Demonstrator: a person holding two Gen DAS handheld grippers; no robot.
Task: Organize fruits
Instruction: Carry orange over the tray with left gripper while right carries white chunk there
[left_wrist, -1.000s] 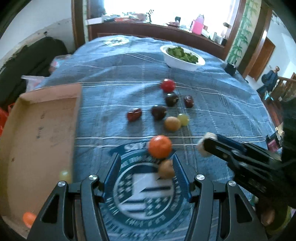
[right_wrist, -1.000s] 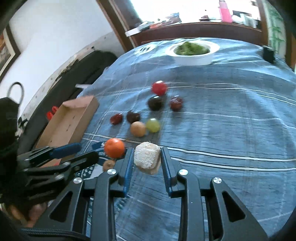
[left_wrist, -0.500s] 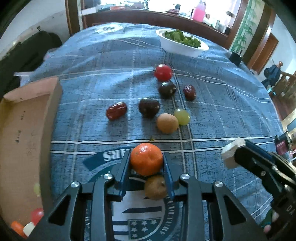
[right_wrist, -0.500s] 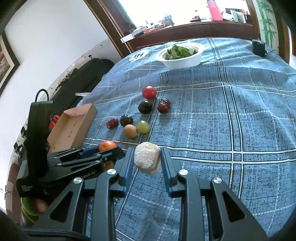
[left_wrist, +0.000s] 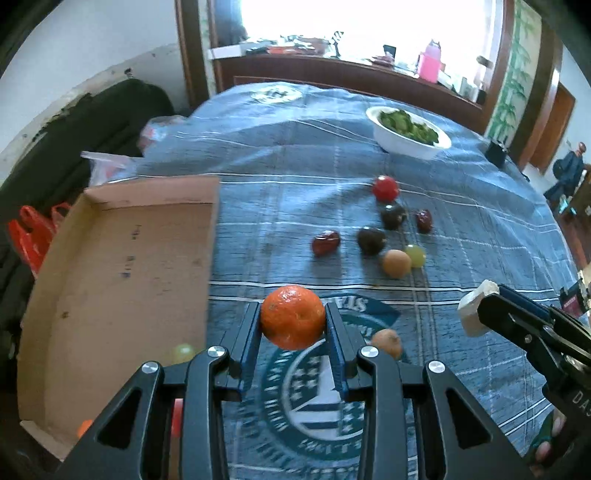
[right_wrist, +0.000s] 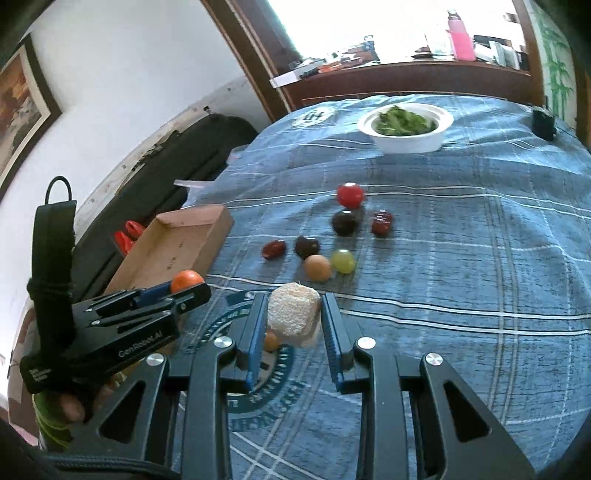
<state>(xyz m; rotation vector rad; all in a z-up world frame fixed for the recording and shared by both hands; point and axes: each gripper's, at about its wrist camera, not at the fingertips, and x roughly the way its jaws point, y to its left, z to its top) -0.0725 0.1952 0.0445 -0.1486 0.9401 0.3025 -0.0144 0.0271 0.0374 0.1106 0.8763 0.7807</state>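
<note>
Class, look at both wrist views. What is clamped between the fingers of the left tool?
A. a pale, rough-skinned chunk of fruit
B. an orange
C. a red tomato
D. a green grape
B: the left tool is shut on the orange, lifted beside the cardboard box; the pale chunk sits in the right tool, and the grape and tomato lie on the cloth.

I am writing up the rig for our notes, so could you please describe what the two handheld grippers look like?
Both are black, angular handheld units with cut-out linkage arms and silver pivot bolts. Each finger carries a blue ribbed pad. The left gripper seen from the right wrist shows white "GenRobot.AI" lettering on its body, a tall black handle and a black cord loop on top. The right gripper looks the same build; white letters on its side are only partly readable.
</note>
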